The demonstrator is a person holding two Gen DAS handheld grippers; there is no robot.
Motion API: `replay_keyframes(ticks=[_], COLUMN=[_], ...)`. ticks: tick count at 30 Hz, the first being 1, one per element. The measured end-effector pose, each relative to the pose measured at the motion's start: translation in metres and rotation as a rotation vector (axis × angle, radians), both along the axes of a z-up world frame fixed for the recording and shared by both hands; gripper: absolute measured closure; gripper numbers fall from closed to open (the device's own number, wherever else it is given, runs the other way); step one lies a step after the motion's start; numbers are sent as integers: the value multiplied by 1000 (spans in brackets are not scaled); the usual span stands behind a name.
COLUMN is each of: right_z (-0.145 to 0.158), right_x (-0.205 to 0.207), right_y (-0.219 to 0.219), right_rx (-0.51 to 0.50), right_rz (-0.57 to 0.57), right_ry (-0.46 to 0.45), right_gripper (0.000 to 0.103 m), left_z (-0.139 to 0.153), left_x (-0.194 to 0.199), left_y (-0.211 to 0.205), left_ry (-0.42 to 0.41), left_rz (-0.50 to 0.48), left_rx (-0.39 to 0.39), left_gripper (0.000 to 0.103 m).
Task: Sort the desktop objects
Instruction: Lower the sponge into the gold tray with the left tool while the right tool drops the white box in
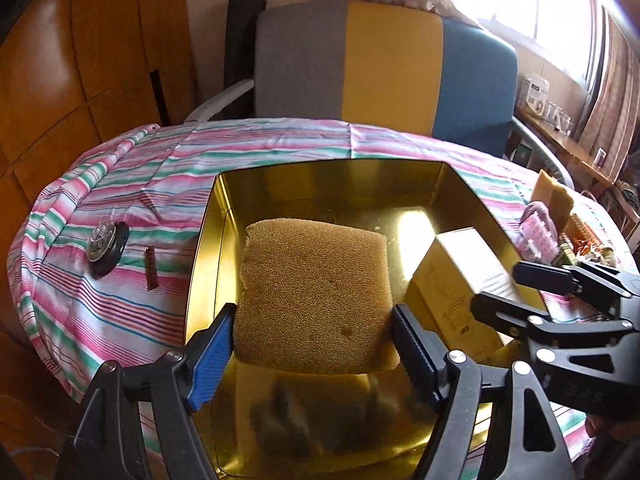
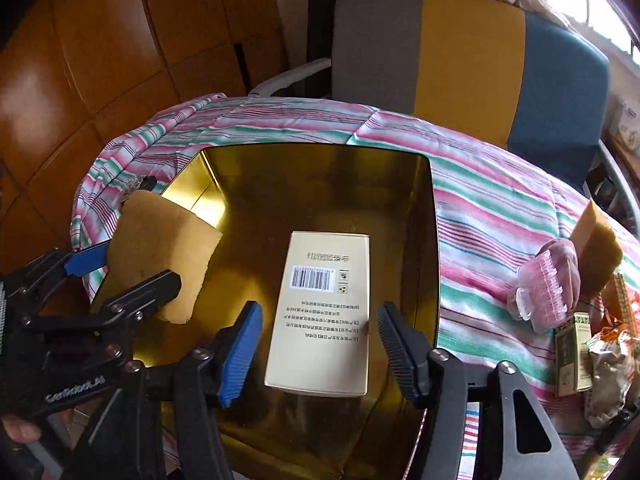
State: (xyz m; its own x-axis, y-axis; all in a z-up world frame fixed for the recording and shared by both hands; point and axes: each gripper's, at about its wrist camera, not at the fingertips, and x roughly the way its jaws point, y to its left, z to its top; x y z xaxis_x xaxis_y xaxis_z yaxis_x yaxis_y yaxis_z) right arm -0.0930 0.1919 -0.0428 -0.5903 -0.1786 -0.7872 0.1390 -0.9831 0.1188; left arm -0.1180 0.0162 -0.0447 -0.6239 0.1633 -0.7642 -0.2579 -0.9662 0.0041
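An open gold tin (image 1: 328,184) sits on the striped cloth. My left gripper (image 1: 314,310) is shut on a yellow-brown sponge (image 1: 316,280), which hangs over the tin's floor. The right wrist view shows that sponge (image 2: 160,256) at the tin's (image 2: 320,176) left side, held by the left gripper (image 2: 140,268). My right gripper (image 2: 318,308) stands open around a cream box with a barcode (image 2: 324,320), with a gap on each side. In the left wrist view the box (image 1: 452,280) lies tilted by the tin's right wall, next to the right gripper (image 1: 498,288).
A black round object with a clear top (image 1: 106,248) and a small brown stick (image 1: 151,268) lie left of the tin. To its right are a pink comb-like item (image 2: 548,292), a second sponge (image 2: 596,248) and snack packets (image 2: 608,364). A padded chair (image 1: 380,68) stands behind the table.
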Motion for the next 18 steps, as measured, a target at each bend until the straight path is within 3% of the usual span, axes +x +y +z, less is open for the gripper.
replay_keyframes(ticks=[4, 9, 15, 18], right_z=[0, 6, 12, 14], right_x=[11, 31, 64, 84], right_y=[6, 14, 38, 58], right_rx=[-27, -69, -102, -116], right_rz=[-12, -37, -83, -121], right_ry=[-1, 12, 40, 56], right_gripper=[37, 32, 28, 21], left_z=[-3, 13, 36, 53], left_x=[-2, 2, 30, 57], left_y=[-5, -22, -19, 2], left_ry=[-10, -2, 66, 124], left_rz=[-2, -14, 8, -8], left_rx=[5, 153, 113, 53], left_gripper=[21, 19, 19, 19])
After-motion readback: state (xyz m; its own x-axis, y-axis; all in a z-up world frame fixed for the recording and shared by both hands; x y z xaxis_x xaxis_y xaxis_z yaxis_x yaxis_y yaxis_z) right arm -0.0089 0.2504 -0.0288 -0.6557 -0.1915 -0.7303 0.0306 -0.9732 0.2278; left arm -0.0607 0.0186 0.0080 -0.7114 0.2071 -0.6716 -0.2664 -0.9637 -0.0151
